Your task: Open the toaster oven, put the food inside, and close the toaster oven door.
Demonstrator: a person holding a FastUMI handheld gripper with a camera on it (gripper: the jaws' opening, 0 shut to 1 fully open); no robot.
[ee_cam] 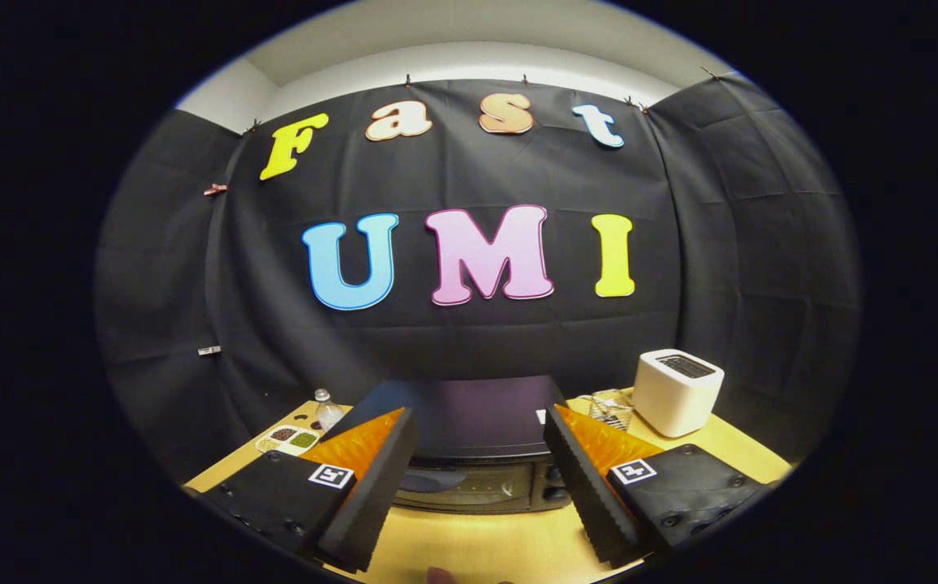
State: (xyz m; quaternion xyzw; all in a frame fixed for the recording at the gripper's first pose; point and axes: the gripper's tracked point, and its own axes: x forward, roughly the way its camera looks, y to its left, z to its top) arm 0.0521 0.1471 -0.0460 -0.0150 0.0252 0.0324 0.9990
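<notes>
Gripper (479, 470) held above the desk (477, 543), fingers (372, 495) spread wide and holding nothing, tips apart with open air between them. Straight ahead, seen through the gap between the fingers, a dark toaster oven (473, 454) standing on the desk, its flat top facing up and its glass door (469, 484) shut, upright against the front. Knobs (552, 481) on the oven's front just inside the right finger, partly hidden by it. Beyond the left finger, near the far left corner of the desk, a divided tray (289, 439) with small portions of dark and green food in separate compartments, and just behind it a small clear bottle (327, 411) standing upright. Beyond the right finger, a small wire basket (611, 408) close beside the oven's right side, its contents too small to tell. Further right of that, well past the right finger, a white slot toaster (676, 391) standing upright on the desk, slot on top. Light wood surface of the desk bare between the fingertips and the oven's front. At the very near edge, below and between the fingers, a small blurred pinkish shape (441, 576), too unclear to name. Black cloth wall (453, 349) rising behind the oven and all the desk's things.
</notes>
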